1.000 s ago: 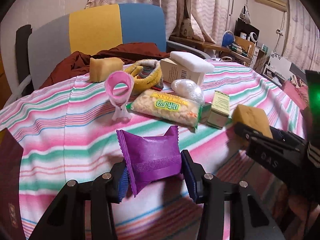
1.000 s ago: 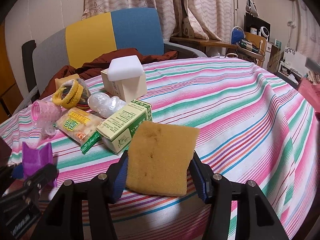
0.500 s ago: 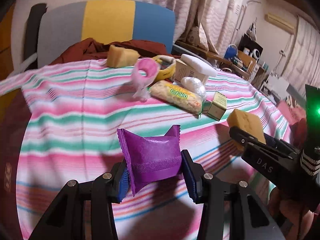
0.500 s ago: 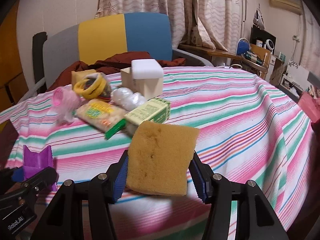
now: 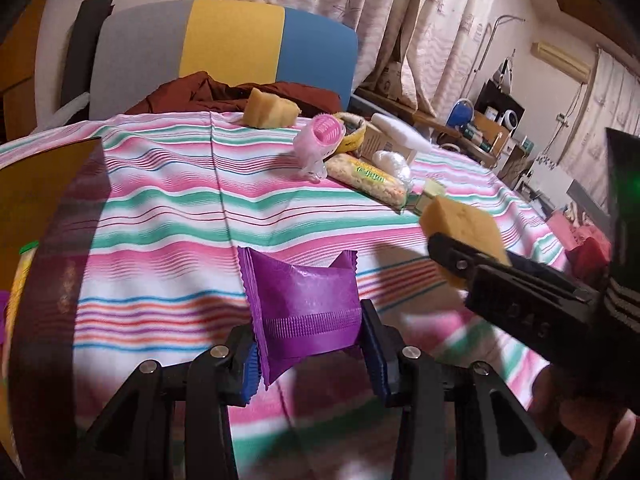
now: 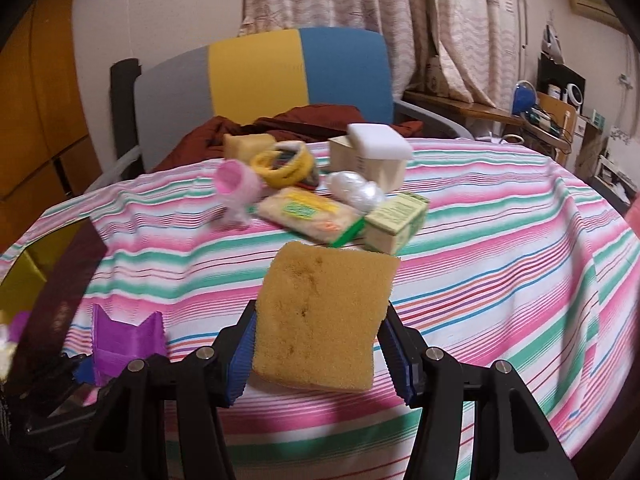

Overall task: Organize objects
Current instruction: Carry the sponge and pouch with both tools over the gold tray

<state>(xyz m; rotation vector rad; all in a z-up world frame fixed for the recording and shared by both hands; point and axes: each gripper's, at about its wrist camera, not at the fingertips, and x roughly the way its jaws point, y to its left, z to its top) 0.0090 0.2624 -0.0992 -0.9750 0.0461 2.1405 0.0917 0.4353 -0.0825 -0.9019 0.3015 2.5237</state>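
Note:
A purple foil packet [image 5: 304, 304] stands between the blue pads of my left gripper [image 5: 308, 344]. The jaws are closing and press it from both sides above the striped tablecloth [image 5: 160, 200]. A square yellow sponge [image 6: 320, 312] is clamped upright in my right gripper [image 6: 320, 344], which is shut on it. In the left wrist view that sponge [image 5: 464, 220] shows at the right, in the black finger of the other gripper. The right wrist view has the purple packet [image 6: 128, 340] low on the left.
A pile sits at the far side: pink hair roller [image 5: 322, 136], snack packet [image 5: 368, 178], second sponge [image 5: 270, 108], yellow hair ties [image 6: 284, 160], white block on a box [image 6: 378, 142], green carton [image 6: 396, 220]. A dark maroon object [image 5: 52, 280] edges the left. A grey-yellow-blue chair [image 5: 232, 48] stands behind.
Both grippers have moved left across the table with their loads. The pile now lies farther off to the right. The dark maroon object takes up more of the left side.

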